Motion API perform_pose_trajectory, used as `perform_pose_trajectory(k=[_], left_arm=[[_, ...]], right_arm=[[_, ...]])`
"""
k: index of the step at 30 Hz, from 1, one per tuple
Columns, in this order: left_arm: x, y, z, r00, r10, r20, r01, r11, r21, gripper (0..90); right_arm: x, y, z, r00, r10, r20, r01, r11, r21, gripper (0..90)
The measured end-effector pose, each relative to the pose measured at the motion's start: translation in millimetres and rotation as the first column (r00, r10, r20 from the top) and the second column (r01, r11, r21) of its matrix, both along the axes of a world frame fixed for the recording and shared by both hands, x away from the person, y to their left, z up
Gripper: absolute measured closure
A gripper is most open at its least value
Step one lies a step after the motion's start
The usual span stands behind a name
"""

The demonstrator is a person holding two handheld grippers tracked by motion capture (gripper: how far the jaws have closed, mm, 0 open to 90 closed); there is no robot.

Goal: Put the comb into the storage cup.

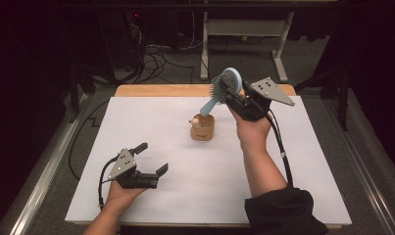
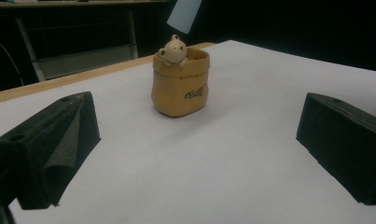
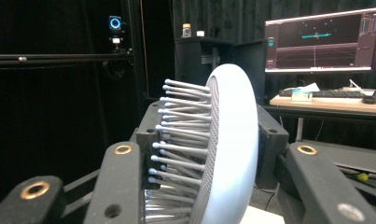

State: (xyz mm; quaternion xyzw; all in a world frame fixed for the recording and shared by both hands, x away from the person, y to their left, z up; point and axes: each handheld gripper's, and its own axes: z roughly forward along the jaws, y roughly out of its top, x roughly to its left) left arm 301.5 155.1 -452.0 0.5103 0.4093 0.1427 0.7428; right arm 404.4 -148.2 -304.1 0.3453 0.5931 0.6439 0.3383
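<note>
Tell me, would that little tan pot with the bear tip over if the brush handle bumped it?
Probably not easily: the pot is squat with a broad base flat on the table. It looks like glazed ceramic, so likely stiff, weighty and chippable. The hairbrush handle points toward its rim, where a knock might rock it.

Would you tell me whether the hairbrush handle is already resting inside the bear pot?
No, the hairbrush hangs in the right claw, its handle tip above the bear pot.

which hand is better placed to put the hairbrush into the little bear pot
Right. The right gripper already clamps the hairbrush by its head, handle angled down just above the pot. The left gripper rests open, apart from it.
</note>
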Motion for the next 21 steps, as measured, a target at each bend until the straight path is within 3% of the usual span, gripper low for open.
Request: perform_pose_trajectory(k=[16, 21], left_arm=[[0.9, -0.4, -0.7, 1.0, 0.003, -0.002, -0.003, 1.0, 0.003, 0.5], [0.5, -0.1, 0.1, 1.0, 0.004, -0.001, -0.004, 1.0, -0.004, 0.5]], right_arm=[[6.6, 9.6, -11.6, 0.9996, -0.005, -0.026, 0.005, 0.9996, -0.027, 57.1], [10.4, 13.7, -20.5, 0.9986, -0.002, -0.053, 0.0, 0.9994, -0.035, 57.1]])
